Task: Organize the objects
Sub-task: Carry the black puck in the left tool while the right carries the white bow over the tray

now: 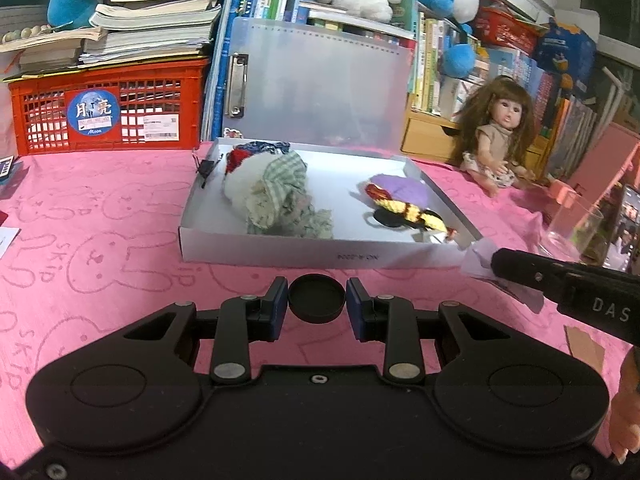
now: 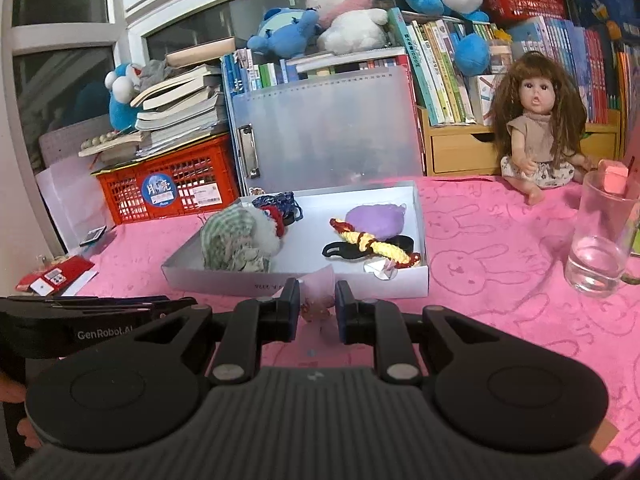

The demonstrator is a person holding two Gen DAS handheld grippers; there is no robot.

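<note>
A shallow white box (image 1: pixel 280 249) (image 2: pixel 224 282) lies on the pink cloth. It holds a green checked fabric bundle (image 1: pixel 280 192), a purple plush piece (image 1: pixel 402 189), a yellow and red braided cord (image 2: pixel 376 245) and a black hair clip (image 2: pixel 340 249). My left gripper (image 1: pixel 317 292) hovers in front of the box, shut on a round black disc (image 1: pixel 317 299). In the right wrist view my right gripper (image 2: pixel 317 292) is shut on a small clear plastic bag (image 2: pixel 318 286) with reddish bits inside, just short of the box's front wall. The right gripper (image 1: pixel 498 262) also shows at the box's near right corner.
A translucent clipboard cover (image 1: pixel 320 80) stands behind the box. A red crate (image 1: pixel 108 108) under stacked books sits at the back left, a doll (image 2: pixel 536 132) at the back right and a drinking glass (image 2: pixel 600 240) on the right. Books and plush toys line the back.
</note>
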